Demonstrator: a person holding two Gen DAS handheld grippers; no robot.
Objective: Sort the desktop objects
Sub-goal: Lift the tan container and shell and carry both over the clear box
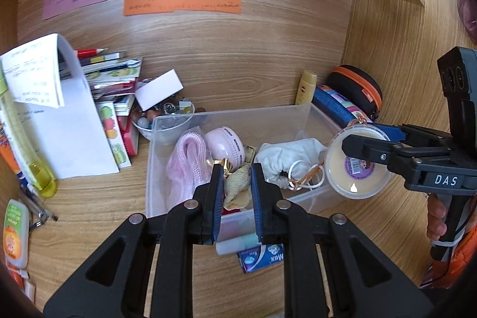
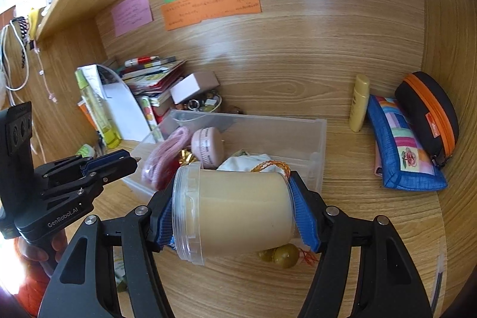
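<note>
A clear plastic bin [image 1: 238,113] [image 2: 316,139] on the wooden desk holds a pink mesh pouch [image 1: 184,166], a pink round case [image 1: 228,146], a white cloth bag [image 1: 290,158], a gold bit and a beige shell [image 1: 237,187]. My left gripper [image 1: 236,198] hangs over the bin's front, jaws narrowly apart around the shell; contact is unclear. It also shows in the right wrist view [image 2: 131,164]. My right gripper [image 2: 235,213] is shut on a clear jar of cream-coloured stuff [image 2: 238,210] [image 1: 356,166], held sideways at the bin's right front corner.
Books, papers and a bowl of trinkets [image 1: 167,112] crowd the back left. A yellow bottle [image 2: 359,103], a patchwork pouch [image 2: 402,145] and a black-orange case [image 2: 426,112] stand at the right. A blue packet [image 1: 262,257] and olive beads [image 2: 283,255] lie near the front.
</note>
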